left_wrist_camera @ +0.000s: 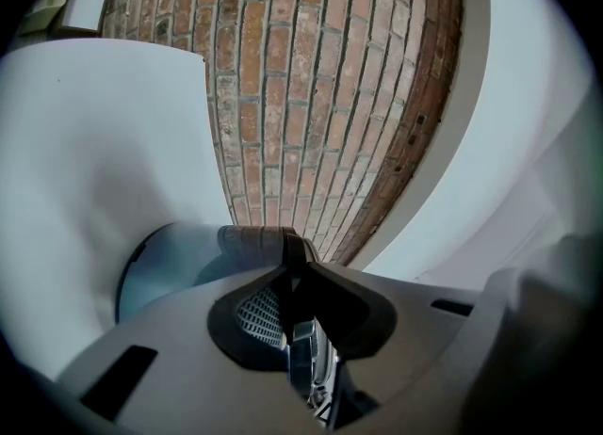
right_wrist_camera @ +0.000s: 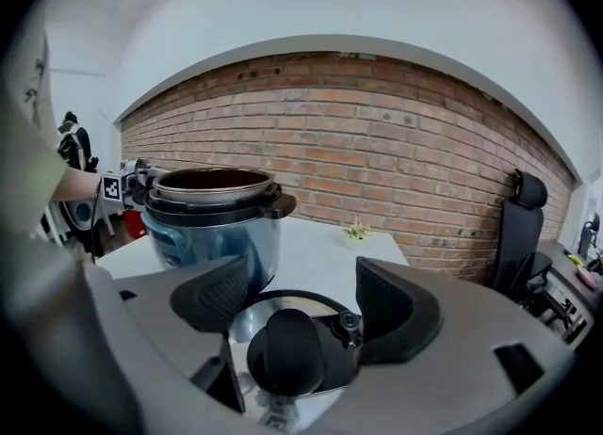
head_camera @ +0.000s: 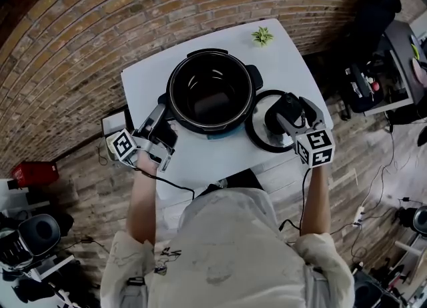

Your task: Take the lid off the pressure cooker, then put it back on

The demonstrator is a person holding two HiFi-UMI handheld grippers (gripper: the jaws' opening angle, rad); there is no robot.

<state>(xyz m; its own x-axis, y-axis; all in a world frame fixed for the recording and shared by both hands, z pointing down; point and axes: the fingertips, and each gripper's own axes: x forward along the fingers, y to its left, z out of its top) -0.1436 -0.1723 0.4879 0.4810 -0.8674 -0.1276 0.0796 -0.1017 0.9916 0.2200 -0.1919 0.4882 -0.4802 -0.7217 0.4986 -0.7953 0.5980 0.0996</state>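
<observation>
1. The pressure cooker (head_camera: 211, 125) stands open in the middle of the white desk (head_camera: 280, 60), its dark pot bare to the camera.
2. The lid (head_camera: 257, 125) is off and lies flat on the desk just right of the cooker, its rim close to the cooker's base.
3. The left gripper (head_camera: 162, 112) is at the cooker's left flank. Its jaws are narrow and pinched on a thin dark edge. That looks like the side handle (left_wrist_camera: 294, 278), though the close view is too cramped to be sure.
4. The right gripper (right_wrist_camera: 301, 297) hangs over the lid with its jaws spread wide. The black knob (right_wrist_camera: 285, 353) sits below, between them, and neither pad touches it.
5. A small green plant (head_camera: 262, 35) sits at the desk's far corner, well apart from the cooker.
</observation>
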